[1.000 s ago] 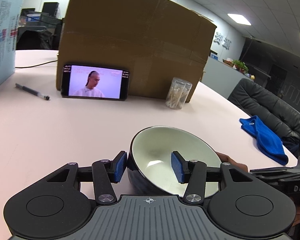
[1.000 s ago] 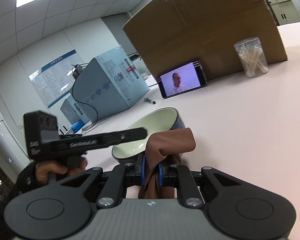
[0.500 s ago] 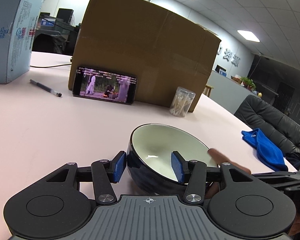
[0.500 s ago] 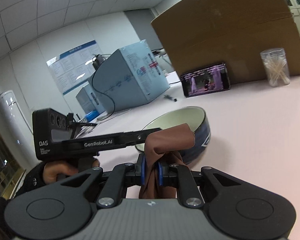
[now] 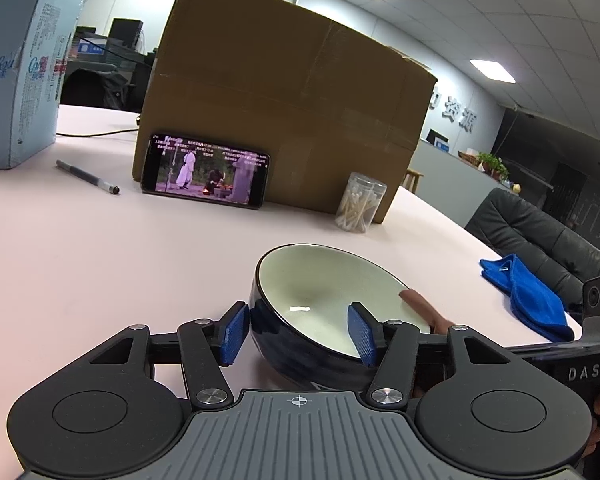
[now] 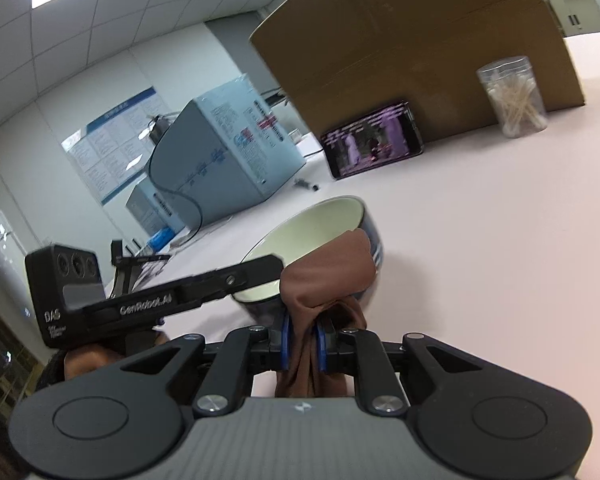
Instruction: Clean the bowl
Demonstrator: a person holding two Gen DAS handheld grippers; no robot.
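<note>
The left gripper point(image 5: 298, 330) now tips the bowl point(image 5: 324, 300) off the bench point(image 5: 100, 264), fingers astride its near wall; the right gripper point(image 6: 303, 338), clamping the brown cloth point(image 6: 328, 276), reaches its rim (wiping likely begins).

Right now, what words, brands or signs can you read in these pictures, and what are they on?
"GenRobot.AI": side bar of the black left gripper.
"DAS": black camera block of that gripper; the smaller print beneath is unreadable.
"CoRou", uncertain: pale blue carton; its fine print is too small.
Phone screen captions, grey wall characters, wall poster: unreadable.
</note>
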